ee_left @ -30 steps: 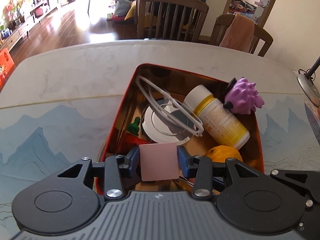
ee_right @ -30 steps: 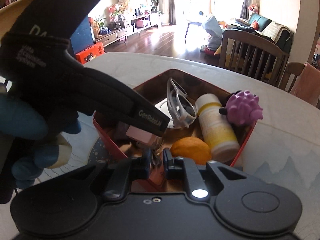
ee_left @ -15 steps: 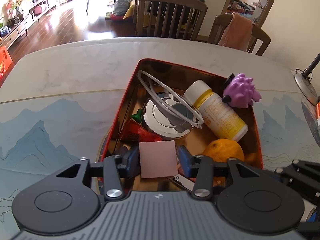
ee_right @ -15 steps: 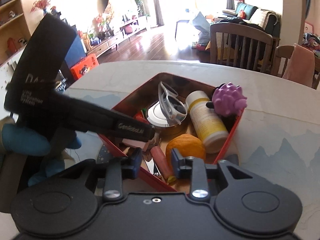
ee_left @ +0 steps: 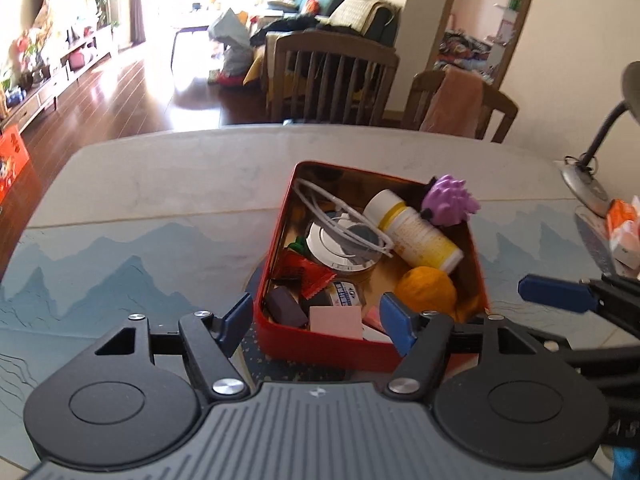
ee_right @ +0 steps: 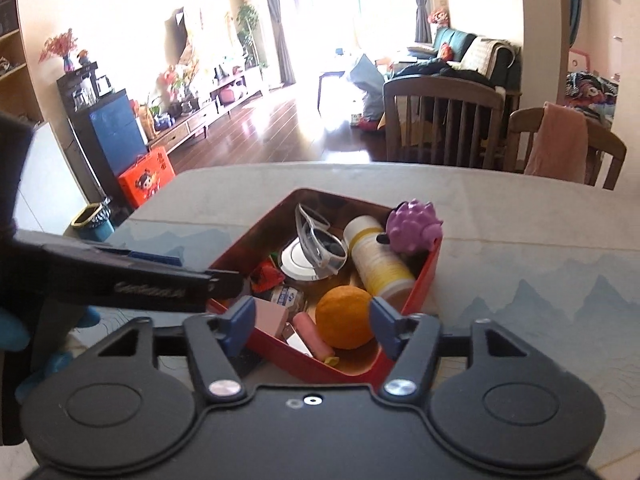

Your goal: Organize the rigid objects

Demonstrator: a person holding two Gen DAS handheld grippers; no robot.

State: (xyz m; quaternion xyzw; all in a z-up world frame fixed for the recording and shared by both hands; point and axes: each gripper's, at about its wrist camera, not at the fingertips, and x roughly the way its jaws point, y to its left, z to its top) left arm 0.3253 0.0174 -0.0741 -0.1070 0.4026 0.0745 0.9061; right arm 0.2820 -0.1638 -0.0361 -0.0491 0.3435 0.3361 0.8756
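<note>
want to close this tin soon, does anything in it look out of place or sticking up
Yes. The purple spiky toy perches on the far corner rim of the red tin, not down inside. The white glasses lie propped at a slant across the round white disc. Nothing looks spilled or broken.

Mountain-print table (ee_left: 120, 256), red tin (ee_left: 320, 344), lamp base (ee_left: 588, 188)

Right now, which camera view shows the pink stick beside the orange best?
The right wrist view: the pink stick lies in full length beside the orange. In the left wrist view only a pink sliver shows, half hidden by the gripper finger.
</note>
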